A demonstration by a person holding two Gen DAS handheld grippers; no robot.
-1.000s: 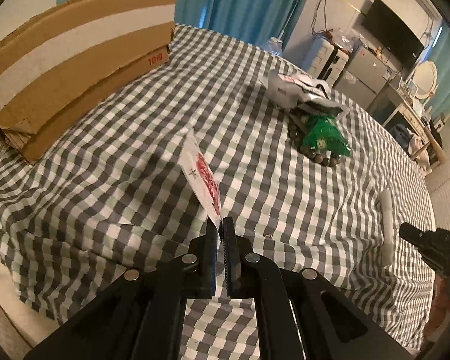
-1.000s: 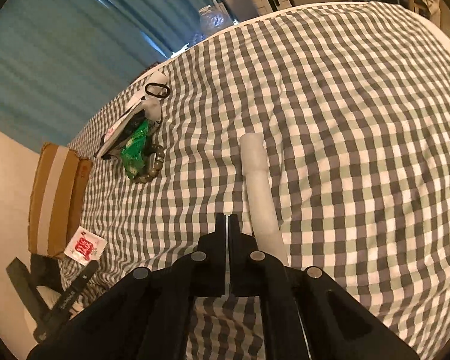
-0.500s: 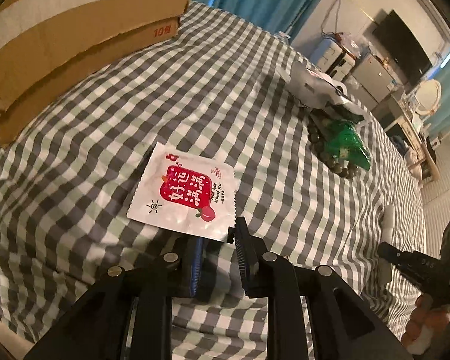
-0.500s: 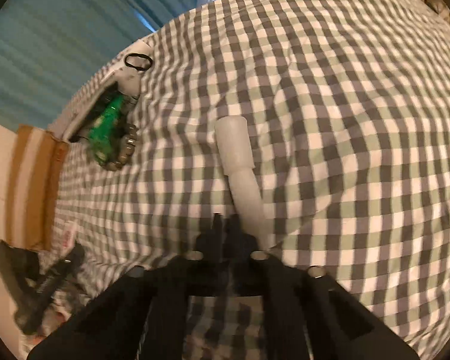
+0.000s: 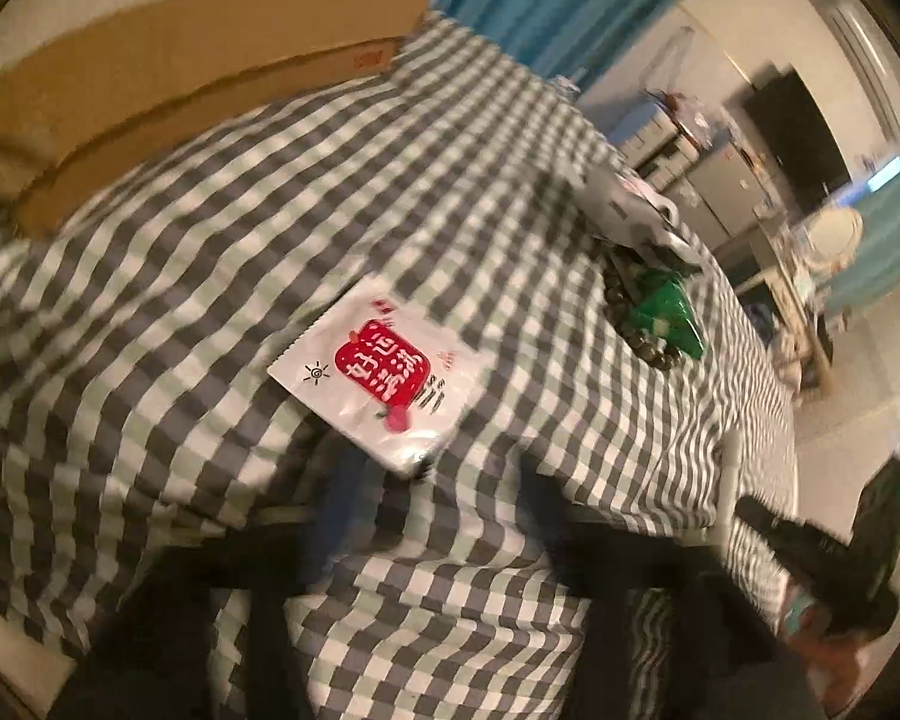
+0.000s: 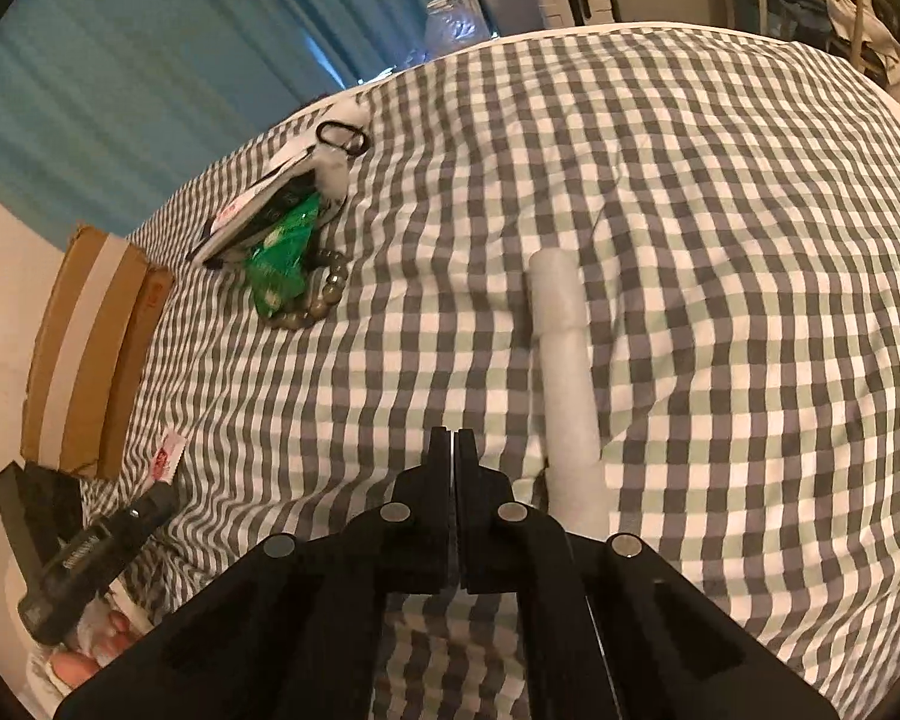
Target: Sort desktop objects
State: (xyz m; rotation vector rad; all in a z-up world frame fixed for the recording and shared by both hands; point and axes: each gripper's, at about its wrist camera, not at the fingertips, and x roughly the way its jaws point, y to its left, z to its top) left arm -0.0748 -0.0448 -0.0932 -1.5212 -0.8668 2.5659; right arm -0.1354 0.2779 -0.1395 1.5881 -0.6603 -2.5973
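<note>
A white sachet with a red label [image 5: 387,375] lies flat on the checked cloth; it also shows in the right wrist view [image 6: 168,459]. My left gripper [image 5: 435,474] is open and empty just behind it, its image blurred. My right gripper [image 6: 455,441] is shut and empty, just left of a white foam tube [image 6: 564,372]. A pile holds a green packet [image 6: 282,258], a bead bracelet [image 6: 321,300] and a white pouch [image 6: 264,207]; the green packet also shows in the left wrist view [image 5: 666,312].
A cardboard box [image 5: 168,90] stands at the table's far left edge, also in the right wrist view [image 6: 84,348]. Blue curtains, cabinets and a television are behind the table. The right gripper shows in the left wrist view [image 5: 810,546].
My left gripper let go of the sachet, which now lies flat, opened wide and drew back. My right gripper stayed shut beside the foam tube.
</note>
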